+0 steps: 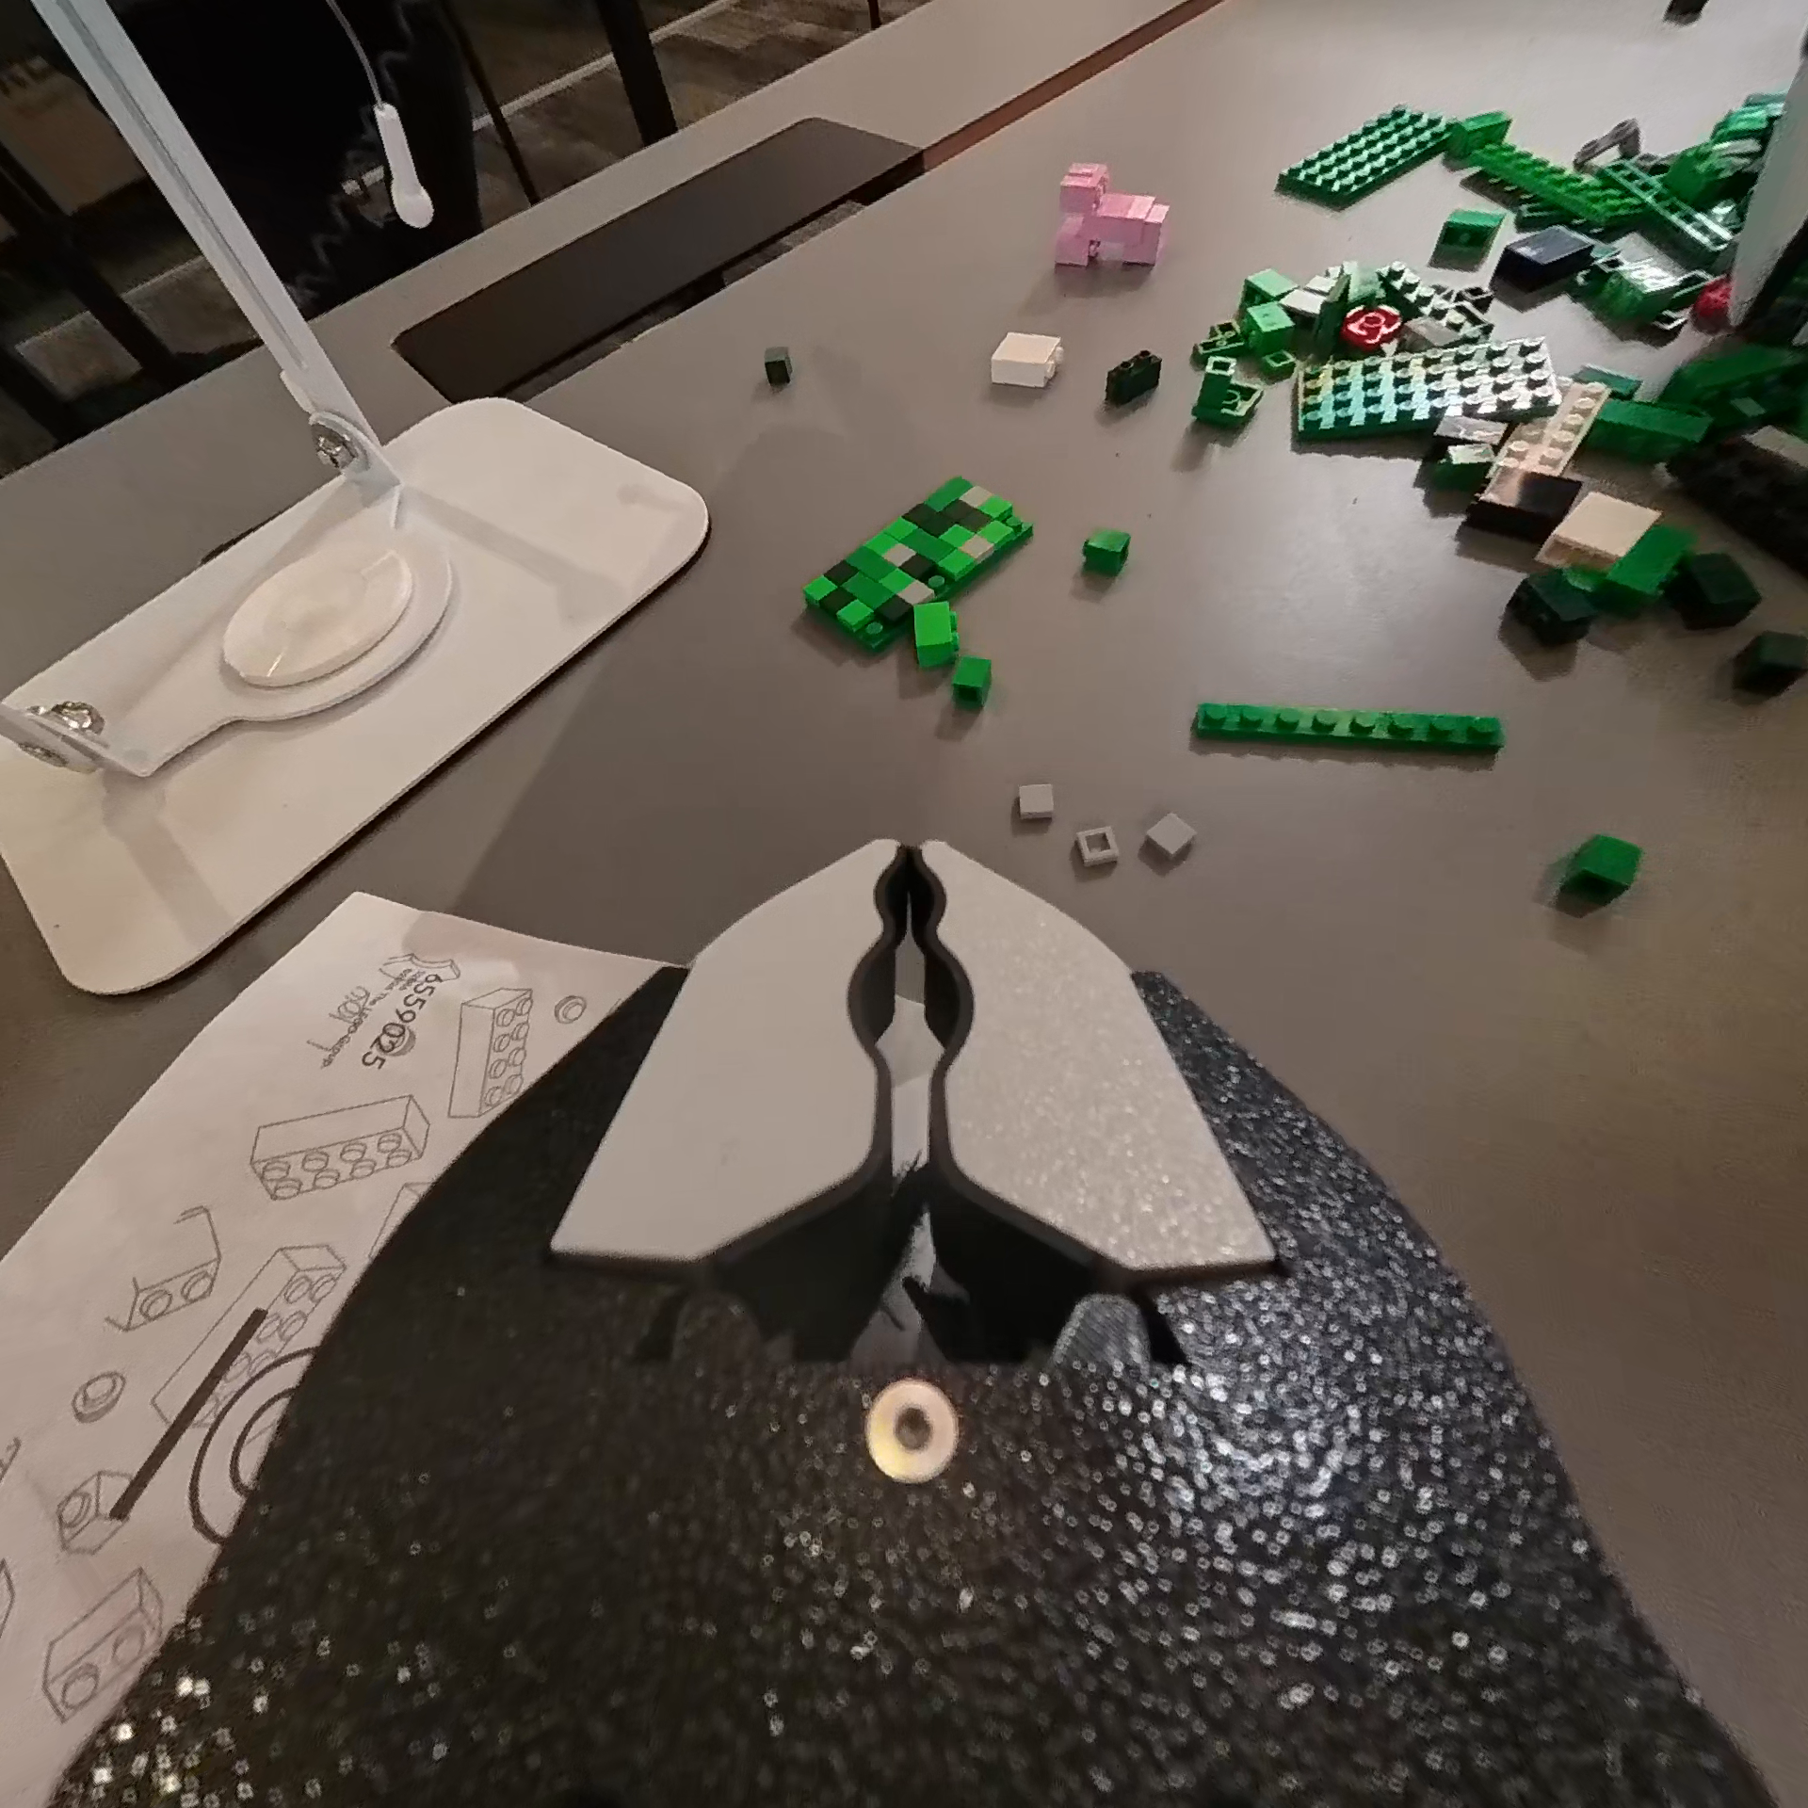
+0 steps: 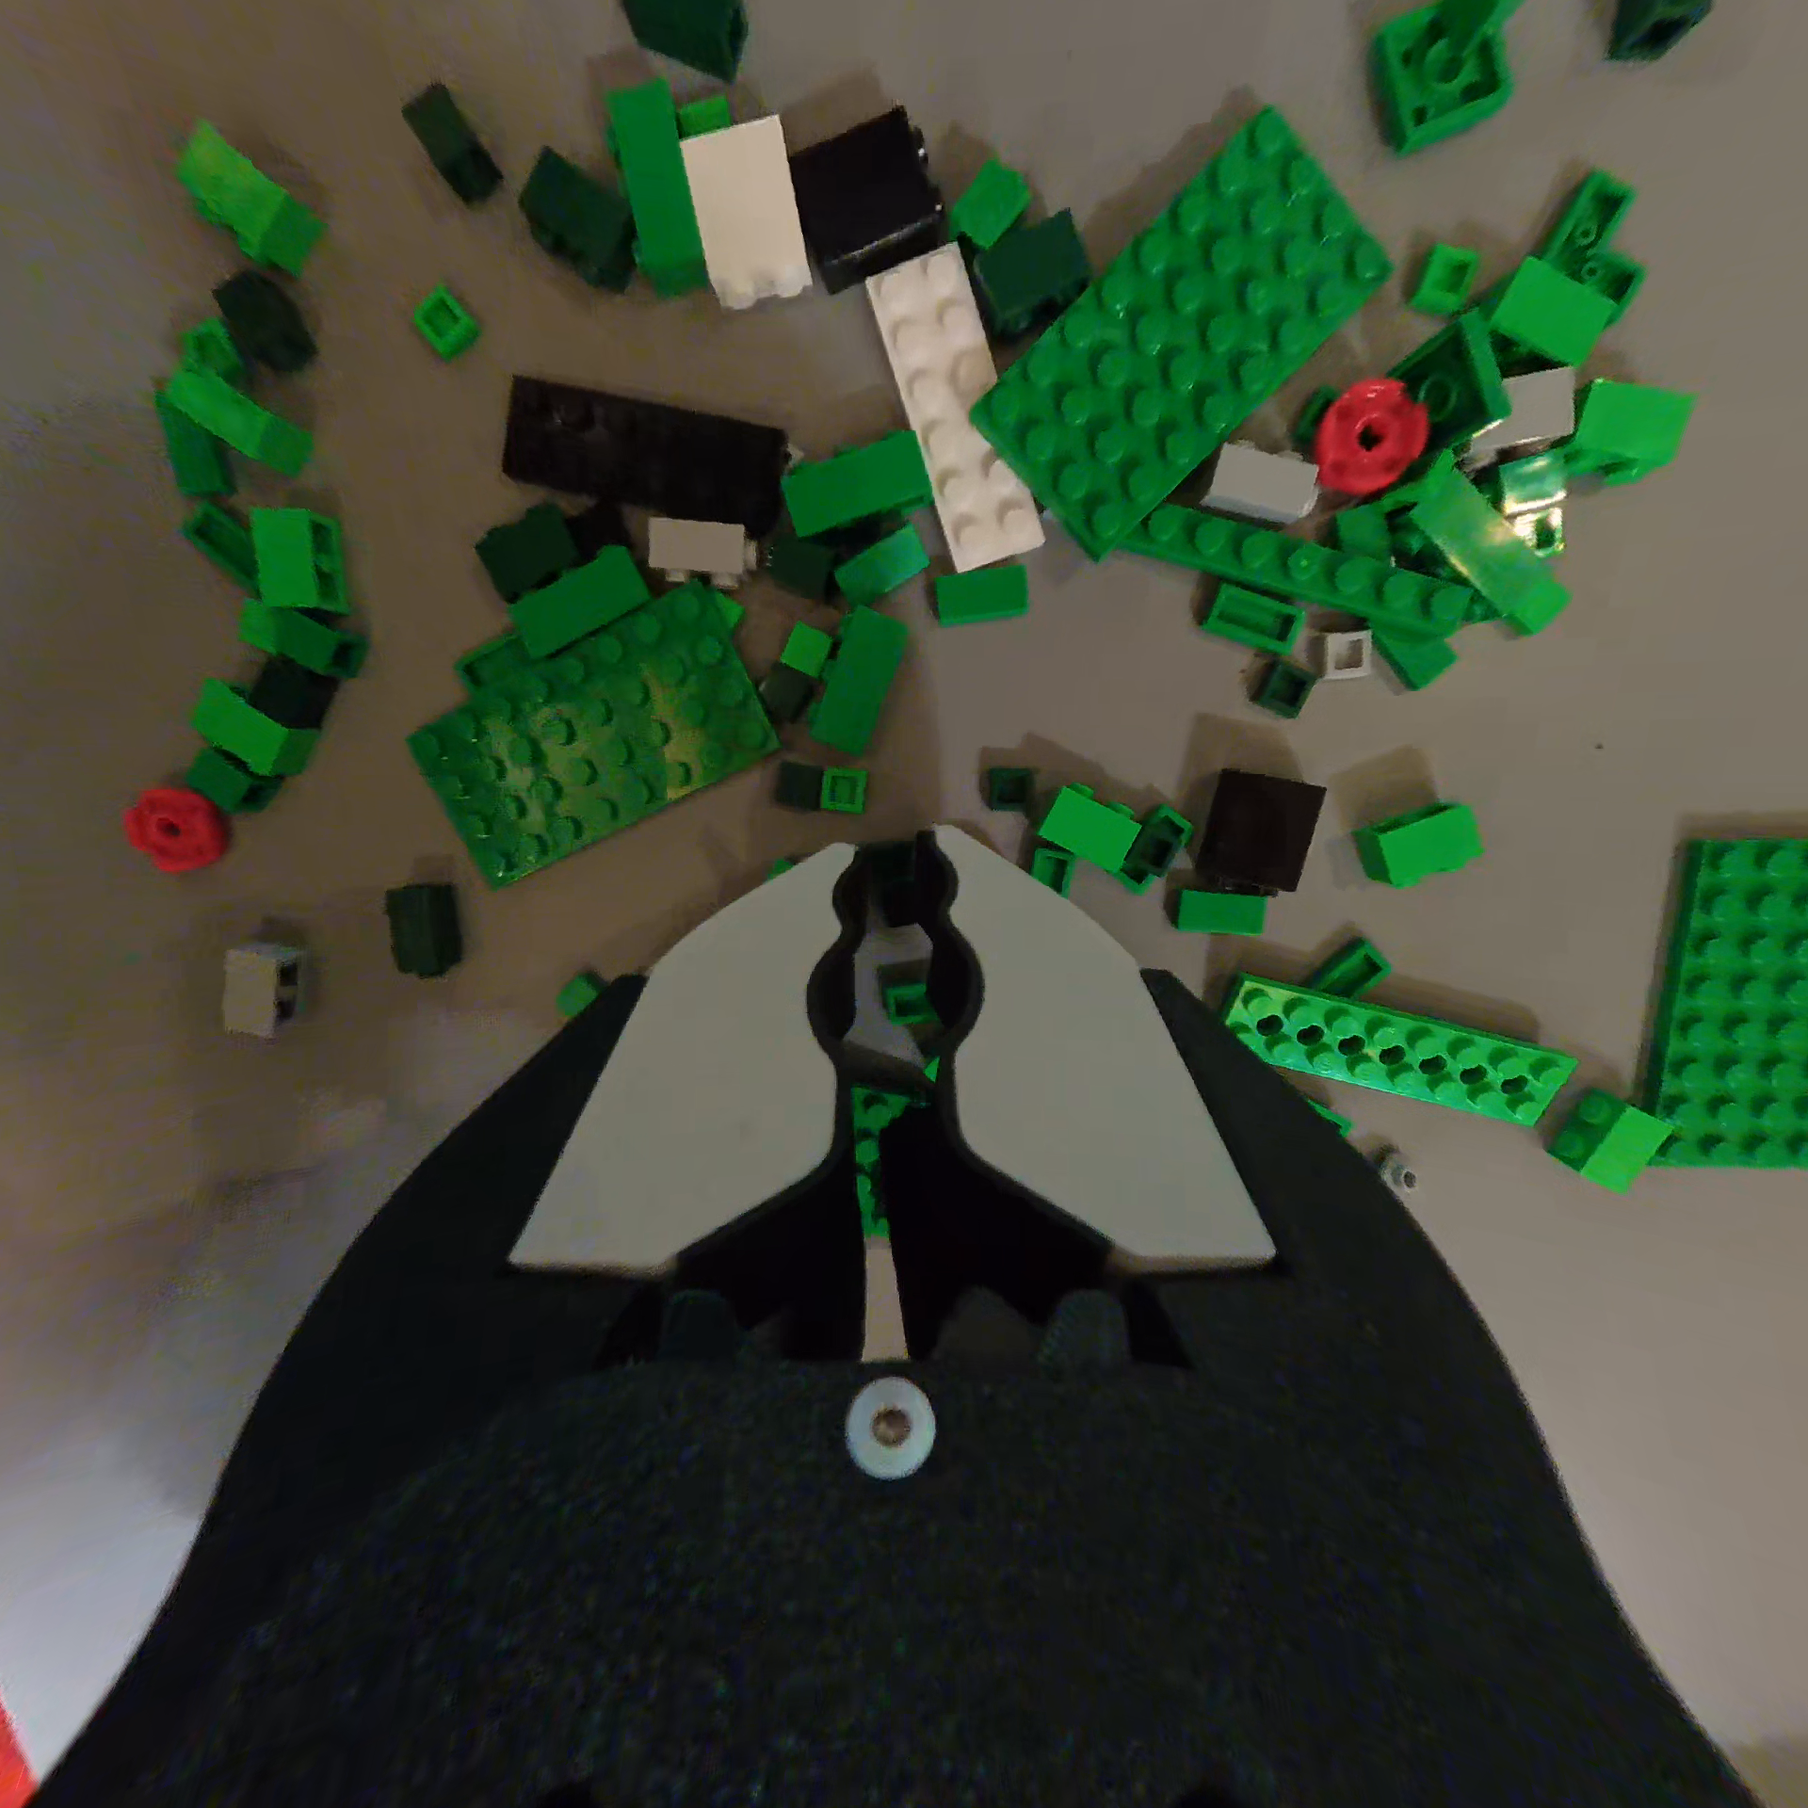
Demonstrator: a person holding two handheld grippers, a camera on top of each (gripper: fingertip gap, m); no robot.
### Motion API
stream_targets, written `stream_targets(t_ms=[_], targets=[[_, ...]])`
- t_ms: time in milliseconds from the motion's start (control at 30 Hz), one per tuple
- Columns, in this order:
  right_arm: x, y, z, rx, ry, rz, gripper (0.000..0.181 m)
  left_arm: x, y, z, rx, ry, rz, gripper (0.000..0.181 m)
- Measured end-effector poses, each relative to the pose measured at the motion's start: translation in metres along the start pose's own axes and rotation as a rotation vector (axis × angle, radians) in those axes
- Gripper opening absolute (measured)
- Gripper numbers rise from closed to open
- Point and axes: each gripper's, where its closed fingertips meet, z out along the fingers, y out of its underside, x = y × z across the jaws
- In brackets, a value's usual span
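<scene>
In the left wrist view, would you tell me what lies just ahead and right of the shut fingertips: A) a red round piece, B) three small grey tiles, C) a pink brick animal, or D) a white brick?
B: three small grey tiles lie on the table just beyond the left gripper, whose jaws are closed with nothing between them.

— Where is bare worktop (image 1: 626,783) found?
— Ahead of the left gripper (image 1: 912,853), up to the checkered green plate (image 1: 915,561); three grey tiles (image 1: 1096,845) lie just right.
— And what is blocked?
— The left, by a white lamp base (image 1: 548,528); the right gripper (image 2: 895,846) is hemmed by scattered green bricks (image 2: 1184,333).
</scene>
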Motion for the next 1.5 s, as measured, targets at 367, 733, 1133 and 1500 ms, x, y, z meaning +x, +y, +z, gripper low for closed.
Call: stream_targets(t_ms=[367, 733, 1133, 1500], targets=[[-0.009, -0.098, -0.009, 0.254, 0.034, -0.190, 0.007, 0.000, 0.000, 0.000, -0.001, 0.007, -0.009, 0.000], [-0.022, -0.219, 0.082, 0.185, 0.038, -0.477, 0.008, -0.001, 0.000, 0.001, 0.000, 0.014, -0.020, 0.000], [-0.018, -0.230, 0.065, 0.288, 0.024, -0.401, 0.023, 0.001, 0.002, 0.002, -0.014, 0.029, -0.023, 0.000], [-0.017, -0.241, 0.071, 0.359, 0.071, -0.410, 0.009, 0.003, 0.005, 0.004, -0.040, 0.031, -0.003, 0.000]])
